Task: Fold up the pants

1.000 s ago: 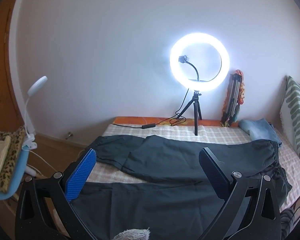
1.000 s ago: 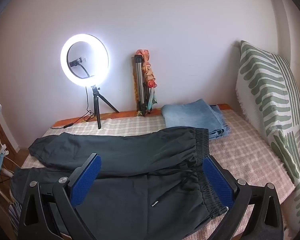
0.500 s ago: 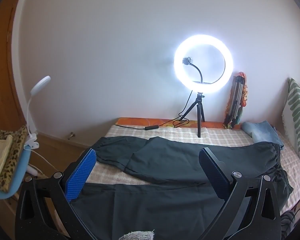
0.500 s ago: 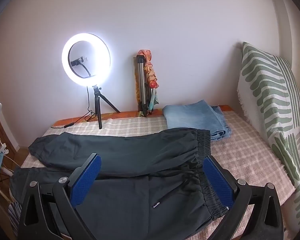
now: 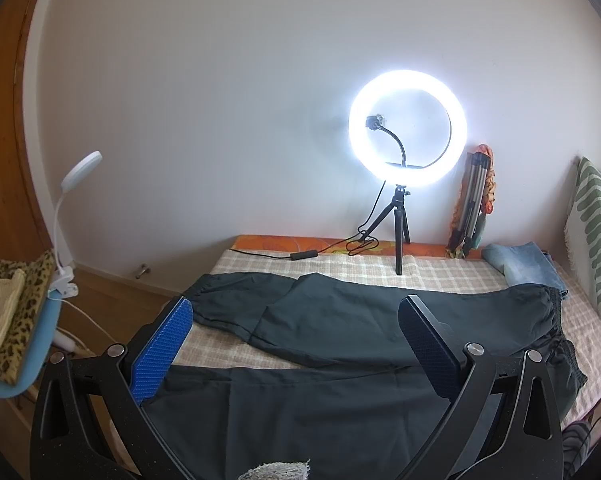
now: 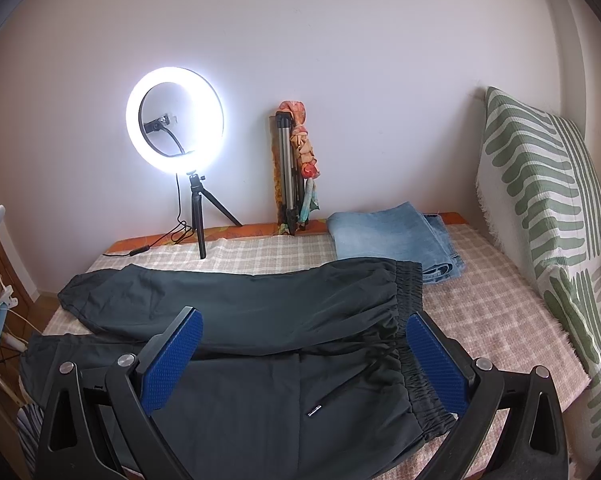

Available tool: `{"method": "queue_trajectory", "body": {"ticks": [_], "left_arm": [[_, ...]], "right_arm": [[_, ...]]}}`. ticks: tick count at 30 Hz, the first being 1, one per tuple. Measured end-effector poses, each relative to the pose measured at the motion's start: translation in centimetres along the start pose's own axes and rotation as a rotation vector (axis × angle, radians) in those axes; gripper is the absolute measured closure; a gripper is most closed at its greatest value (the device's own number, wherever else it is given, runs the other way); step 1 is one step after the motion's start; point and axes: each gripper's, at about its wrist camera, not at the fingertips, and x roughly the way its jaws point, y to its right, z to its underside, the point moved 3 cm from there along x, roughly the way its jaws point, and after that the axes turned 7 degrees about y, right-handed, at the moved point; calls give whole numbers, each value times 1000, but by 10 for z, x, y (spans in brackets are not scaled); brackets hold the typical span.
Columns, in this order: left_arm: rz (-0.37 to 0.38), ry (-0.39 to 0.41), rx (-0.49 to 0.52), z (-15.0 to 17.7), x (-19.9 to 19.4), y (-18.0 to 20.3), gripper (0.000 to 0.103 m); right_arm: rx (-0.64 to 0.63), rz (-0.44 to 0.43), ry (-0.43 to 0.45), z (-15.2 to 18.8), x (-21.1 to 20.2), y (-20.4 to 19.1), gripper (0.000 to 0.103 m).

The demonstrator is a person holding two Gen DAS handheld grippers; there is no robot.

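Pants (image 6: 236, 312) lie spread in front of the ring light (image 6: 175, 123); both views have pulled back slightly, so left gripper (image 5: 296, 340) and right gripper (image 6: 304, 348), jaws wide open and empty, haven't grabbed yet.

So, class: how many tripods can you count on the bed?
2. A black tripod stands under the lit ring light; a folded silver tripod leans against the wall, beside the folded jeans. Others may be out of view.

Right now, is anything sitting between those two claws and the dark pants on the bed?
Nothing visible. The left gripper and right gripper are open just above the dark pants; the folded jeans lie behind.
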Motion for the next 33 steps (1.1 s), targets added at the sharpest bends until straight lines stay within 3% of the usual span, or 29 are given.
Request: {"method": "queue_trajectory", "body": {"ticks": [33], "left_arm": [[-2,-2,-10,3,2,-3,1]], "right_arm": [[7,-5,-5,4,0,-5,0]]}}
